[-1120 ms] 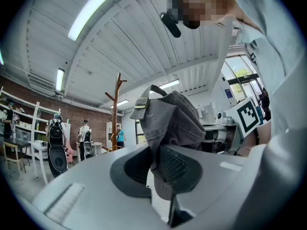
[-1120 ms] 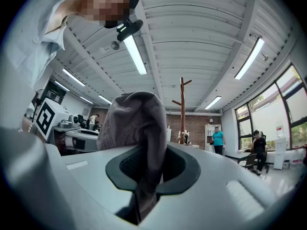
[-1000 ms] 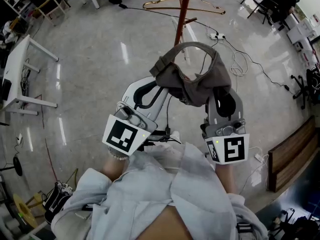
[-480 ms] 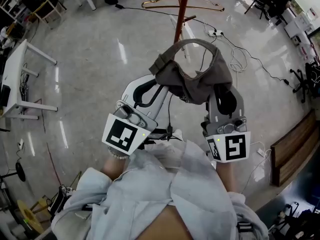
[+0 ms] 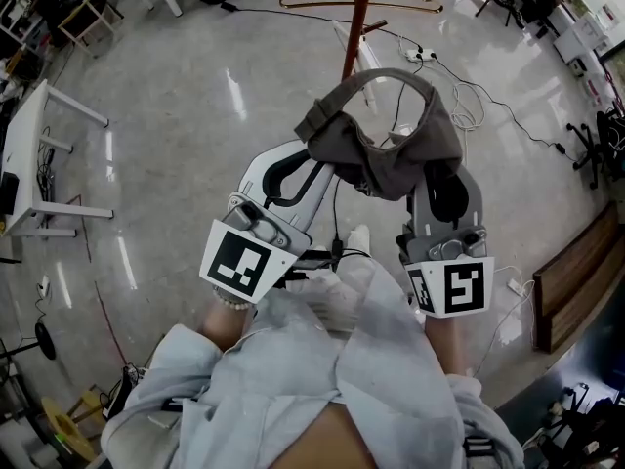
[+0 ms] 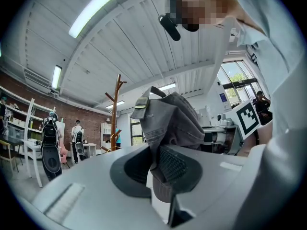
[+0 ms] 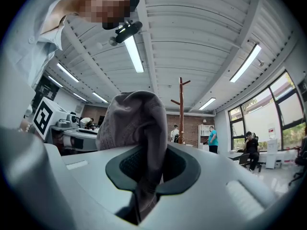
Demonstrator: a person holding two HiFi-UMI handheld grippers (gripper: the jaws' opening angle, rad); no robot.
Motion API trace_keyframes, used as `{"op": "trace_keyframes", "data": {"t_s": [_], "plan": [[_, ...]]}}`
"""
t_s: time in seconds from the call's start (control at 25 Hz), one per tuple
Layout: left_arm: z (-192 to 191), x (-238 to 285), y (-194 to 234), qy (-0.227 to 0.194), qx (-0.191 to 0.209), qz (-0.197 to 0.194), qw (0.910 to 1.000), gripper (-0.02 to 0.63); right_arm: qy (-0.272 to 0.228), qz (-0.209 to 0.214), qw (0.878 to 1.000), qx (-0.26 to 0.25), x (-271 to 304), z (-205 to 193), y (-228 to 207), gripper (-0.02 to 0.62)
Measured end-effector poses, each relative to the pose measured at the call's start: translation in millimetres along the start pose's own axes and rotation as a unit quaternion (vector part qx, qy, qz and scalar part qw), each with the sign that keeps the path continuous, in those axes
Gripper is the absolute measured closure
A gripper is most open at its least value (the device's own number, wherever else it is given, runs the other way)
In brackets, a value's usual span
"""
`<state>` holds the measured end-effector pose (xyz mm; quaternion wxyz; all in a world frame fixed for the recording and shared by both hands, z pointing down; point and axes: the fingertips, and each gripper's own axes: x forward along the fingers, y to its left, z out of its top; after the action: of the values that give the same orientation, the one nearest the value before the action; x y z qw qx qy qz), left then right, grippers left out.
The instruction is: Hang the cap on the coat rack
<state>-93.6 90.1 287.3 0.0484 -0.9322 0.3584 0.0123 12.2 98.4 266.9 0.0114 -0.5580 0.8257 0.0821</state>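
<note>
Bridging left gripper (image 6: 157, 170) and right gripper (image 7: 144, 175), the clamped cap (image 5: 389, 152) sags.

cap (image 5: 391, 154): grey, crumpled, held aloft at both sides | coat rack (image 5: 357, 18): brown wooden, upright, beyond it

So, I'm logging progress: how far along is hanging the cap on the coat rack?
Done: the cap is picked up, left gripper and right gripper both shut on it. In hand: holding it up, the coat rack ahead, not touching. Left: reach the rack and hook it on.
</note>
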Motion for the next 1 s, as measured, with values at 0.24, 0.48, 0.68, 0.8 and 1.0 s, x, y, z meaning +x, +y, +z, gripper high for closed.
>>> {"op": "trace_keyframes", "data": {"t_s": [0.24, 0.48, 0.68, 0.8, 1.0], "plan": [[-3, 10, 5, 0.001, 0.000, 0.001, 1.0000, 0.574, -0.001, 0.003, 1.000, -0.001, 9, -3, -7, 0.538], [-4, 29, 13, 0.000, 0.001, 0.009, 1.0000, 0.574, -0.005, 0.007, 1.000, 0.000, 24, -7, -24, 0.538], [-4, 51, 20, -0.003, 0.004, 0.020, 0.9998, 0.574, -0.008, 0.017, 1.000, 0.000, 40, -10, -42, 0.538], [-4, 69, 22, -0.003, 0.005, 0.026, 0.9996, 0.574, -0.010, 0.027, 1.000, 0.001, 50, -13, -59, 0.538], [-5, 100, 27, -0.002, 0.007, 0.040, 0.9992, 0.574, -0.012, 0.043, 0.999, 0.004, 69, -18, -88, 0.538]]}}
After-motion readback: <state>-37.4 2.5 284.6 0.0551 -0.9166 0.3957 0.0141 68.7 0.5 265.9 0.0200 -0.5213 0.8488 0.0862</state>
